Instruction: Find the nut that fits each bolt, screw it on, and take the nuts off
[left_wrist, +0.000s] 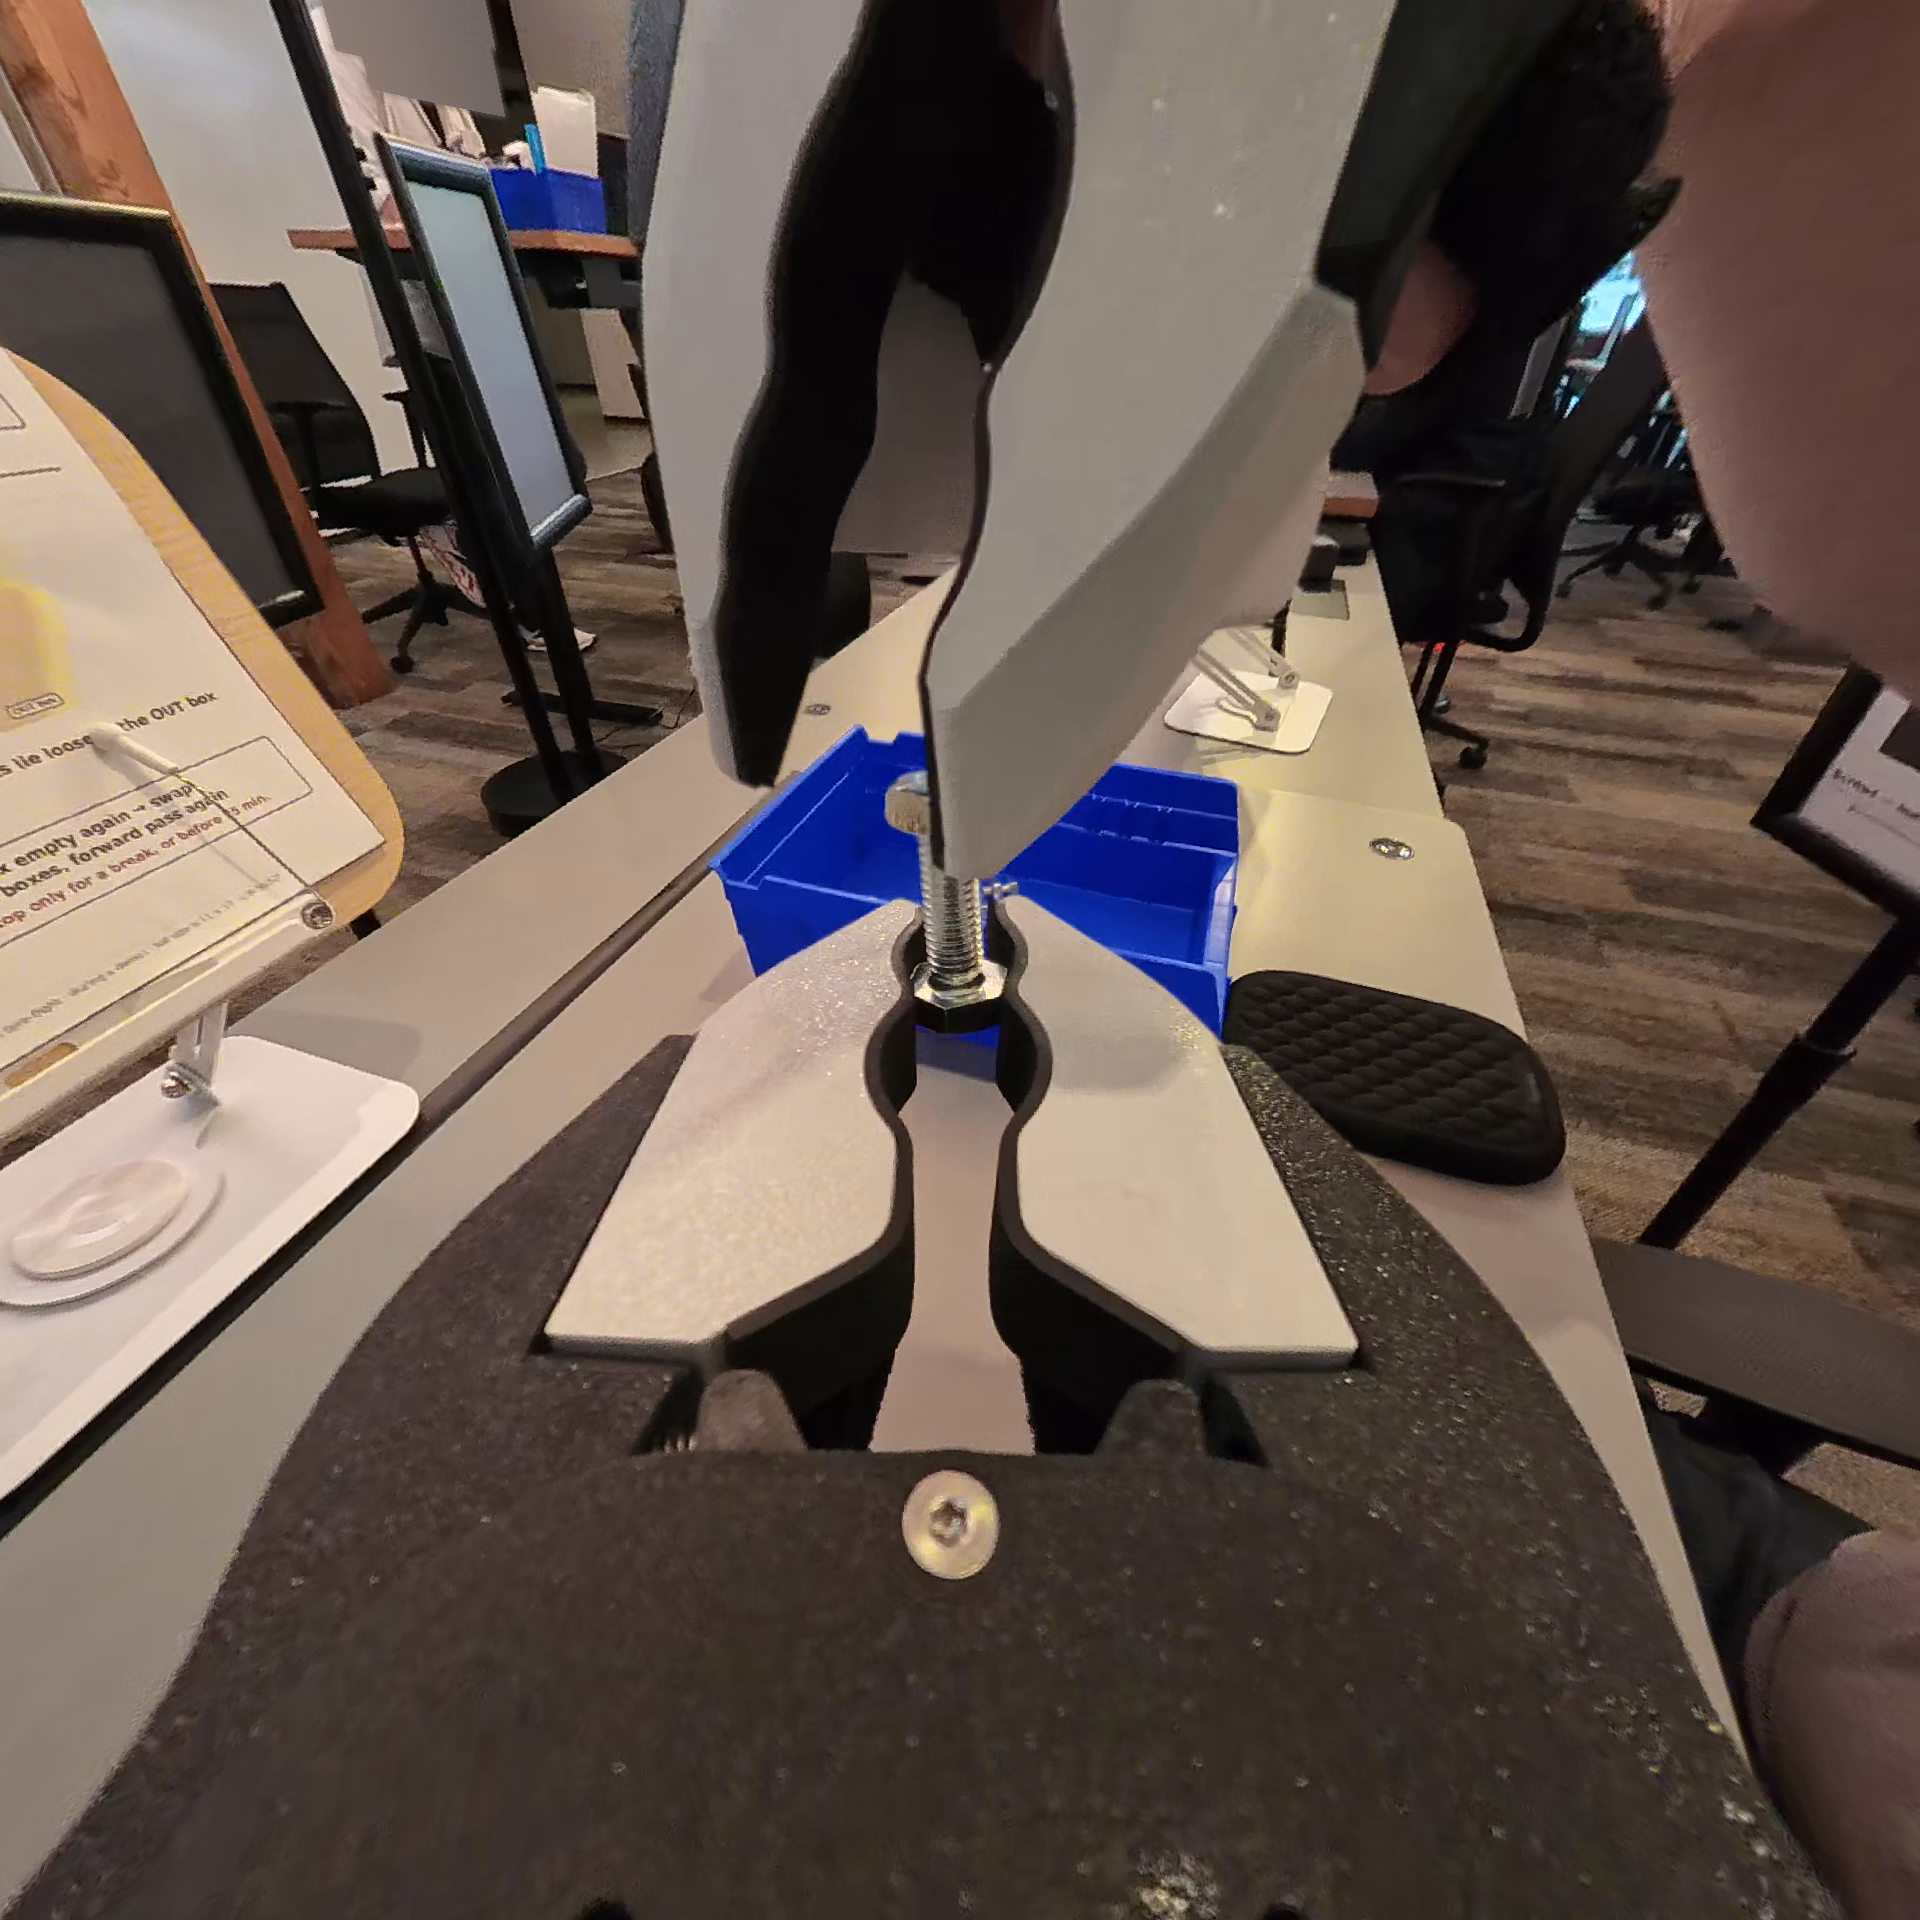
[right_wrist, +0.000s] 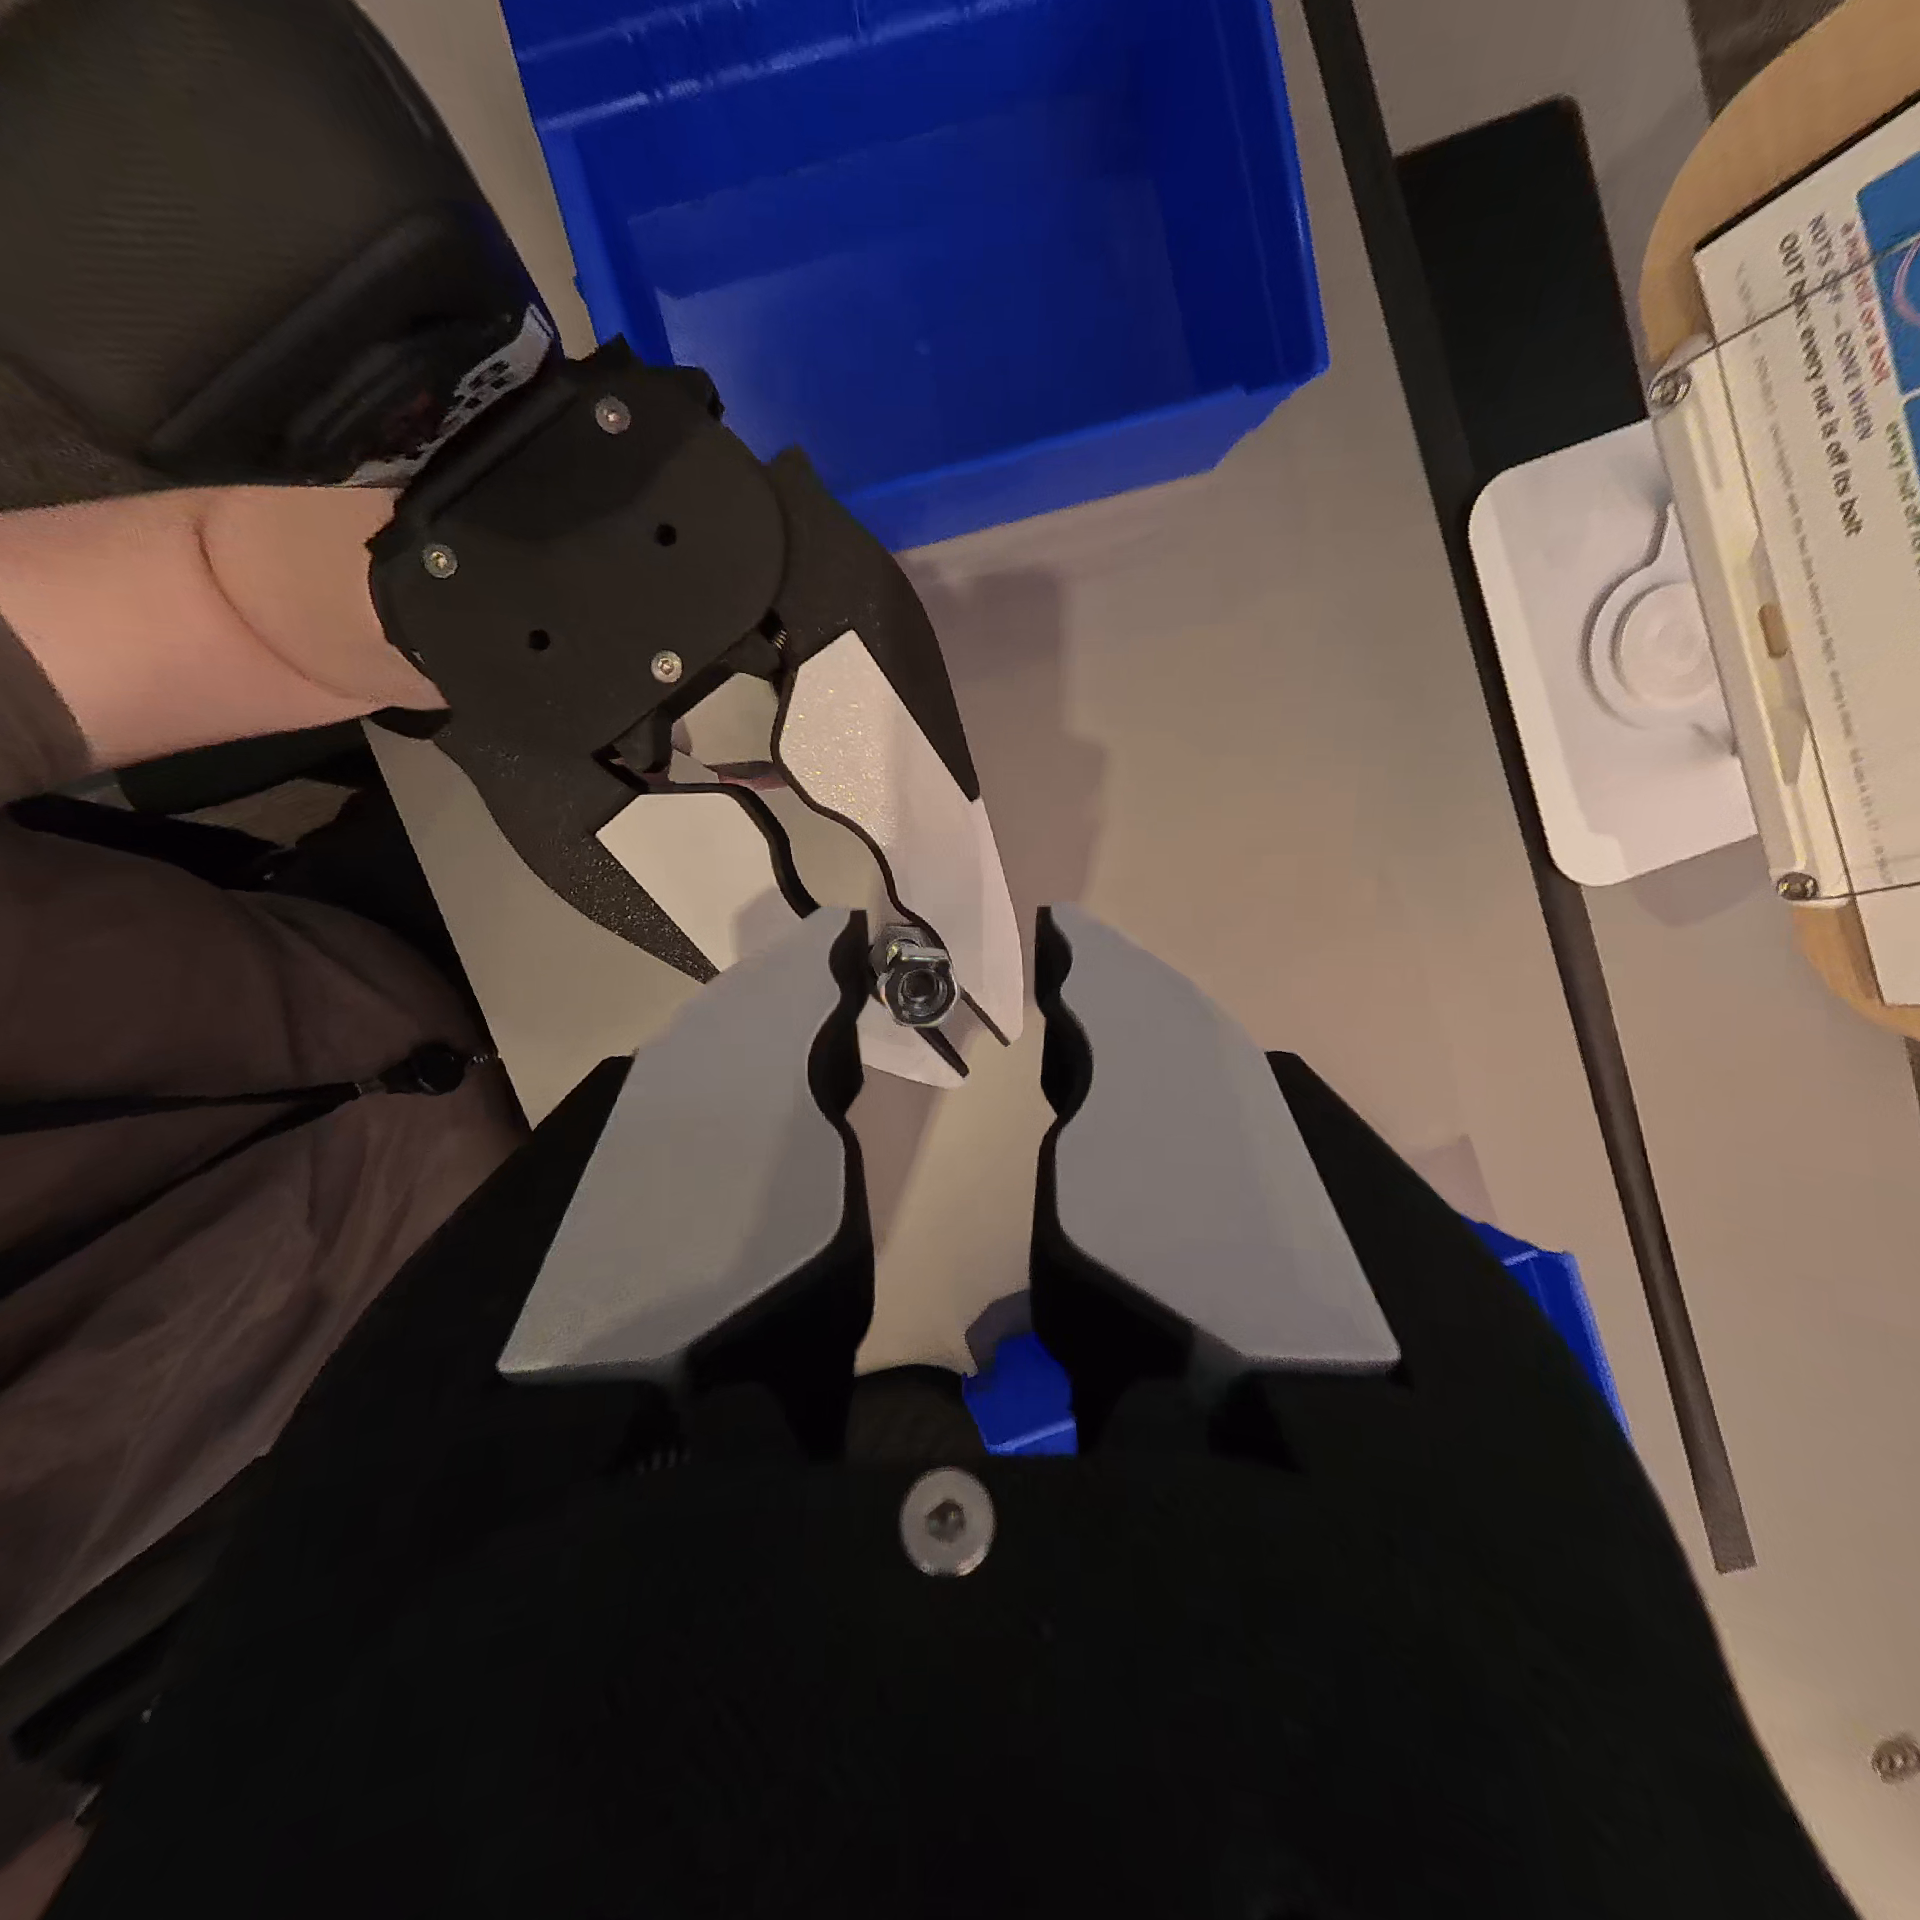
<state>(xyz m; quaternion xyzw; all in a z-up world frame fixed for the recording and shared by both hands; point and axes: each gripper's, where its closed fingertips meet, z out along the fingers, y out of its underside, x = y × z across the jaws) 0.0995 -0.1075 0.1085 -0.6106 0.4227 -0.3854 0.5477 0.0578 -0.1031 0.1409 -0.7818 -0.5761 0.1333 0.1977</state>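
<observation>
A silver bolt (left_wrist: 948, 925) stands upright with its head (left_wrist: 907, 807) on top and a hex nut (left_wrist: 951, 1005) low on its thread. My left gripper (left_wrist: 951, 925) is shut on the nut, which sits in the notch between its grey fingers. My right gripper (left_wrist: 857, 816) comes down from above, open, with a finger on each side of the bolt head. In the right wrist view I look down on the bolt head (right_wrist: 916, 989) between the open right gripper (right_wrist: 945, 940) fingers, nearer the left one. The left gripper (right_wrist: 982, 1044) reaches in from the left.
A blue bin (left_wrist: 1122, 862) stands on the grey table (left_wrist: 520, 1039) just behind the bolt, and it looks empty from above (right_wrist: 935, 260). A second blue bin (right_wrist: 1023, 1403) shows under the right gripper. A sign on a white stand (left_wrist: 156, 810) is at the left. A black chair armrest (left_wrist: 1392, 1070) lies at the right. About 5 cm separates my left fingertips from my right.
</observation>
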